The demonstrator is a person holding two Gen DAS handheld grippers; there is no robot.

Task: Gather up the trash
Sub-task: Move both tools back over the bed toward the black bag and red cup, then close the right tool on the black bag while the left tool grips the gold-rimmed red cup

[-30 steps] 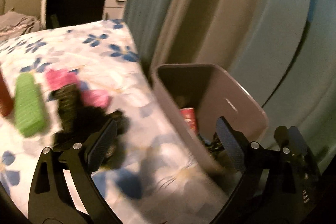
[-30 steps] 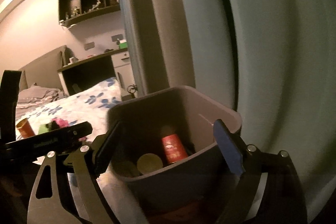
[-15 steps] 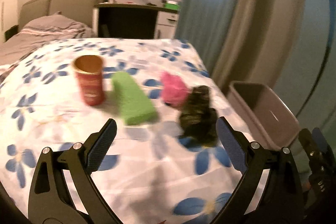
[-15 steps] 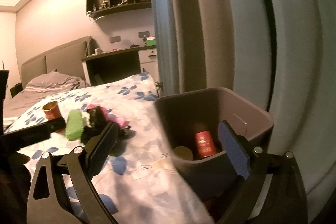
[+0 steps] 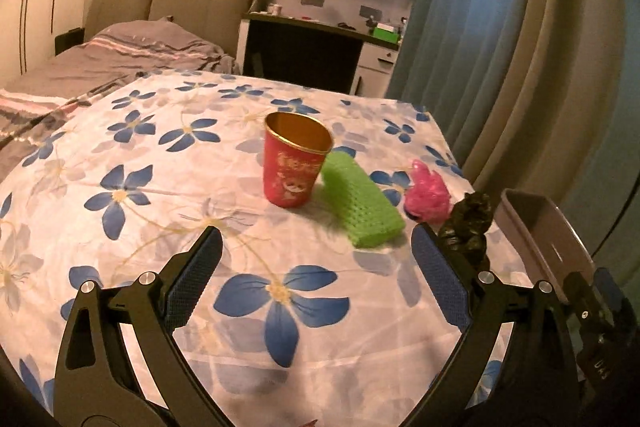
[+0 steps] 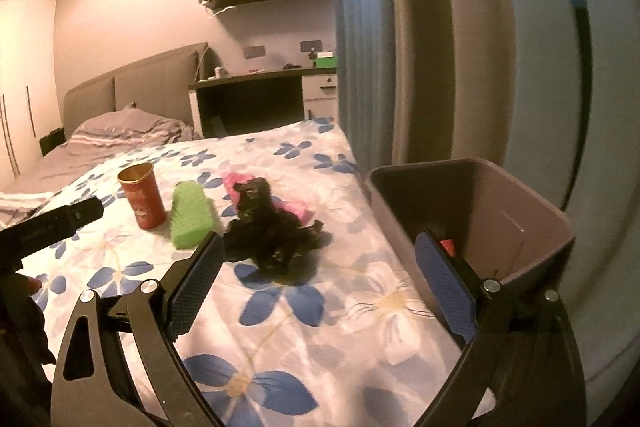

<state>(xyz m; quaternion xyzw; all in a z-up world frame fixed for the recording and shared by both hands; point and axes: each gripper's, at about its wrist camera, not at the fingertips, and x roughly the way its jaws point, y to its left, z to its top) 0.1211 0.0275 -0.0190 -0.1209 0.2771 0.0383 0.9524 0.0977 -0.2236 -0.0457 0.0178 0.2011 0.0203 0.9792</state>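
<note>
1. On the flower-print bedspread (image 5: pixel 120 195), from left: red paper cup with gold rim (image 5: pixel 294 163) upright, green ribbed foam block (image 5: pixel 362 203) touching it, crumpled pink plastic wrapper (image 5: pixel 426 193), crumpled black plastic bag (image 6: pixel 268 227).
2. At the bed's right edge: grey plastic bin (image 6: pixel 528 227), another red cup inside.
3. Swung back from bin to bed: left gripper (image 5: pixel 316 279) and right gripper (image 6: pixel 320 275), both spread wide, empty.
4. Four pieces left to collect.

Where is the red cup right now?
The red cup stands upright on the floral bedspread, centre of the left wrist view, touching the green sponge on its right. In the right wrist view it sits far left, away from the bin.
</note>
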